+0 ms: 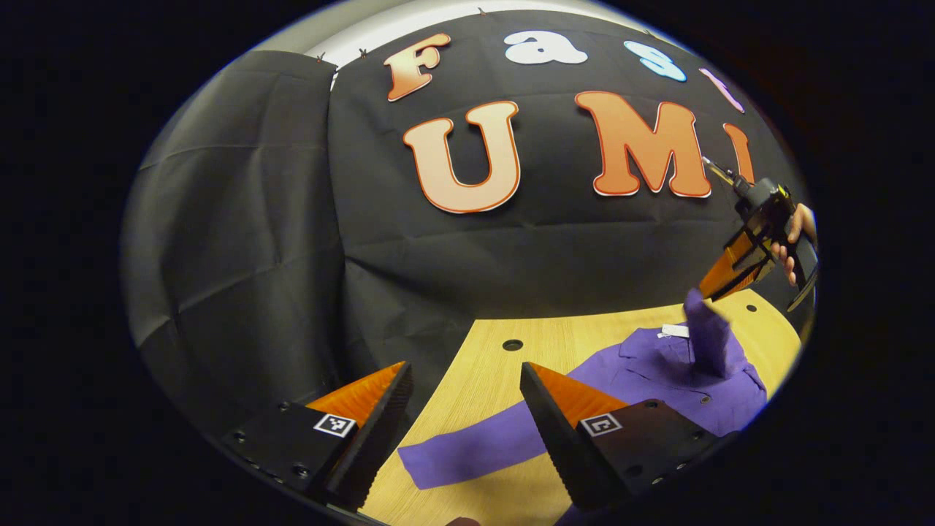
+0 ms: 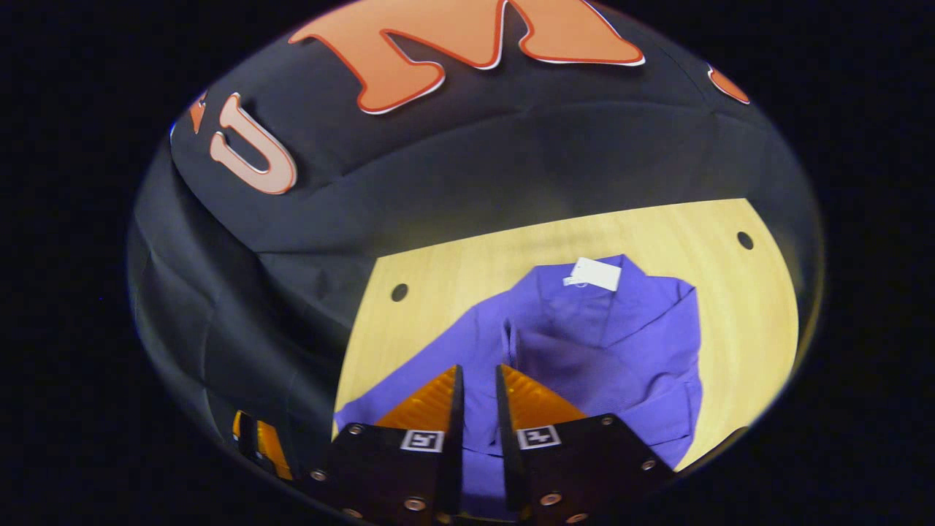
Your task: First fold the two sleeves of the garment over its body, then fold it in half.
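A purple garment (image 1: 657, 372) lies on the wooden table (image 1: 577, 336), collar and white tag (image 1: 673, 331) toward the wall. Its one sleeve (image 1: 475, 449) stretches flat toward my left gripper (image 1: 464, 369), which hovers open above it with nothing between its fingers. My right gripper (image 1: 705, 291), held by a hand (image 1: 792, 241), is shut on the other sleeve (image 1: 707, 332) and holds it raised over the body. In the right gripper view the right gripper (image 2: 478, 372) pinches purple cloth above the garment (image 2: 621, 343), with the white tag (image 2: 593, 274) beyond.
The table (image 2: 438, 270) has small round holes (image 2: 399, 292) near its back corners. The booth's black cloth wall (image 1: 292, 256) stands close behind and to the left of it. My left gripper (image 2: 252, 438) sits low at the table's left edge.
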